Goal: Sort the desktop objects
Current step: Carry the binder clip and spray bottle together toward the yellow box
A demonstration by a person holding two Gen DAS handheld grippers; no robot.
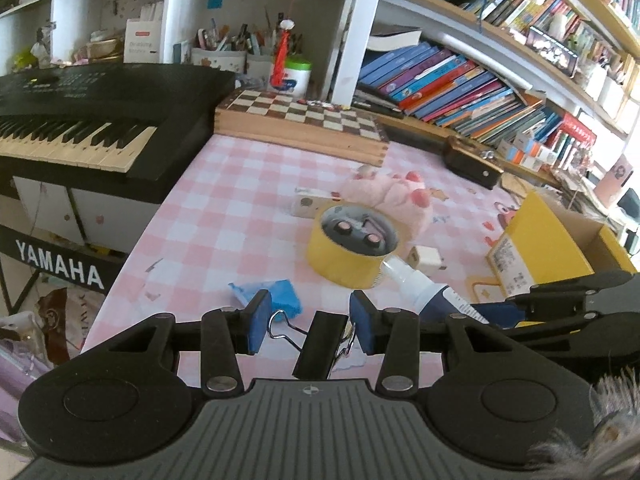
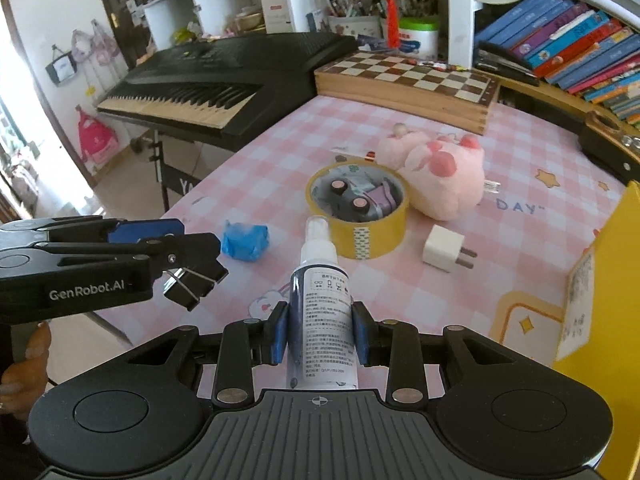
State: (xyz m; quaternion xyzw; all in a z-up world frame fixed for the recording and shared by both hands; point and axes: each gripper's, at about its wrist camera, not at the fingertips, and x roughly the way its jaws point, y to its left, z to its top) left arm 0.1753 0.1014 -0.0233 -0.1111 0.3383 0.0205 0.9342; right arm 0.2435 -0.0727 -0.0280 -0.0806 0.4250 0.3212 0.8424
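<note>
My left gripper [image 1: 310,322] is shut on a black binder clip [image 1: 320,340], its wire handles pressed between the blue pads. Seen from the right wrist view, the same gripper [image 2: 196,264] hangs at the left with the clip [image 2: 188,284] above the table. My right gripper [image 2: 320,334] is shut on a white and dark blue spray bottle [image 2: 324,300], nozzle pointing forward. In the left wrist view that bottle [image 1: 424,288] juts in from the right gripper [image 1: 560,308] at the right edge. Both grippers are held above the pink checked tablecloth [image 2: 256,168].
On the cloth lie a yellow tape roll [image 2: 358,208] with small items inside, a pink plush [image 2: 440,172], a blue crumpled packet [image 2: 244,240] and a white plug [image 2: 444,248]. A yellow box [image 2: 600,300] stands right. A chessboard [image 2: 408,76] and keyboard [image 2: 208,92] border the back.
</note>
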